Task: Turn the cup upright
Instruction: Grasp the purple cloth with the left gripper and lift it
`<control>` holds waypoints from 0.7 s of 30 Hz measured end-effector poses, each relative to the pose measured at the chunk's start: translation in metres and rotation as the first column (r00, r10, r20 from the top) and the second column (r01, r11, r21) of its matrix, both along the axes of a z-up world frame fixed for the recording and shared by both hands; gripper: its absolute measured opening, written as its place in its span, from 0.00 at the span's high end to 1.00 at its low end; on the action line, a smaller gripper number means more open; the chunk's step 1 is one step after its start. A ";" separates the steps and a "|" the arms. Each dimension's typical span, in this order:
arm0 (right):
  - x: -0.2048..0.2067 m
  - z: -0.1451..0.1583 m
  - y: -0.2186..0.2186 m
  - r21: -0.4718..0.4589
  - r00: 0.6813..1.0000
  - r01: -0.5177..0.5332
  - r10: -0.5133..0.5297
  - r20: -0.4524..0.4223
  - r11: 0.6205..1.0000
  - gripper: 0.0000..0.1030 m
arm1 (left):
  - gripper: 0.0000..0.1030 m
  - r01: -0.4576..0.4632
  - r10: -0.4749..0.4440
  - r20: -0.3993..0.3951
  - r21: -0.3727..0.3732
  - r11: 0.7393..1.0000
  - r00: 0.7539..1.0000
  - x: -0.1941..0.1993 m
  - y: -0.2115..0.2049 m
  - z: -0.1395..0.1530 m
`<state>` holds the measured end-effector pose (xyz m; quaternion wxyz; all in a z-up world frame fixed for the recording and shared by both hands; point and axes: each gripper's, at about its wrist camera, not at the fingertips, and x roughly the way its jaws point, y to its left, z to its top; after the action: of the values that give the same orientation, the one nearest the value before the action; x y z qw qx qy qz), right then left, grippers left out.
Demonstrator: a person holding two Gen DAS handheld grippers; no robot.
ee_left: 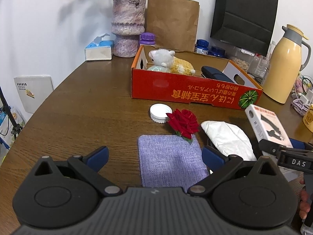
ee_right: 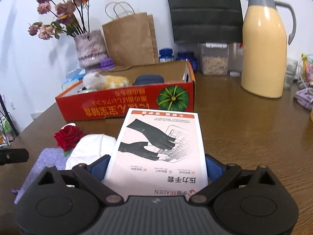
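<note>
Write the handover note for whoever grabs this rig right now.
Left claw: open, empty, over the purple cloth.
Right claw: closed on the white glove box, held up and tilted.
Cup: none can be made out in either view. A crumpled white thing lies beside the cloth; I cannot tell what it is.
Done: nothing on the cup shows.
Left: probably set the box down, find the cup, flip it upright.
</note>
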<state>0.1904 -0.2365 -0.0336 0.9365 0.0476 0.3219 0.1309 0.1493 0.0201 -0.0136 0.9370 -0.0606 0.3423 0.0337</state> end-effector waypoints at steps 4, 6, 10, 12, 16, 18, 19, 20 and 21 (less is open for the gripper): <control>-0.007 0.003 -0.002 -0.003 0.999 0.011 -0.011 0.034 1.000 0.05 | 0.00 0.000 0.000 -0.025 -0.003 1.000 1.000 0.003 -0.003 -0.005; -0.009 0.005 -0.003 -0.001 0.999 0.020 -0.020 0.047 1.000 0.05 | 0.00 0.005 -0.005 -0.043 -0.003 1.000 0.999 0.005 -0.005 -0.008; -0.012 0.006 -0.007 0.007 0.998 0.030 -0.031 0.061 1.000 0.05 | 0.00 0.035 -0.034 -0.076 0.007 0.999 0.997 0.006 -0.014 -0.015; -0.014 0.005 -0.009 0.011 0.997 0.034 -0.035 0.064 0.999 0.05 | 0.00 0.052 -0.051 -0.086 0.010 0.999 0.995 0.006 -0.018 -0.017; -0.016 0.006 -0.010 0.018 0.997 0.035 -0.036 0.071 0.999 0.05 | 0.00 0.075 -0.073 -0.108 0.013 0.997 0.991 0.004 -0.027 -0.024; -0.016 0.006 -0.010 0.020 0.997 0.032 -0.034 0.074 0.999 0.05 | 0.00 0.086 -0.083 -0.119 0.017 0.996 0.989 0.004 -0.031 -0.027; -0.017 0.006 -0.010 0.021 0.997 0.031 -0.033 0.076 0.999 0.05 | 0.00 0.088 -0.085 -0.124 0.020 0.996 0.989 0.004 -0.032 -0.029; -0.018 0.006 -0.010 0.022 0.996 0.029 -0.031 0.078 0.999 0.05 | 0.00 0.091 -0.087 -0.132 0.023 0.996 0.987 0.004 -0.034 -0.031; -0.018 0.006 -0.010 0.022 0.996 0.028 -0.030 0.079 0.999 0.05 | 0.00 0.092 -0.087 -0.139 0.028 0.995 0.986 0.004 -0.035 -0.033</control>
<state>0.1720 -0.2464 -0.0275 0.9497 0.0569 0.2824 0.1227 0.1536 -0.0153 -0.0468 0.9126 -0.0267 0.4080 0.0014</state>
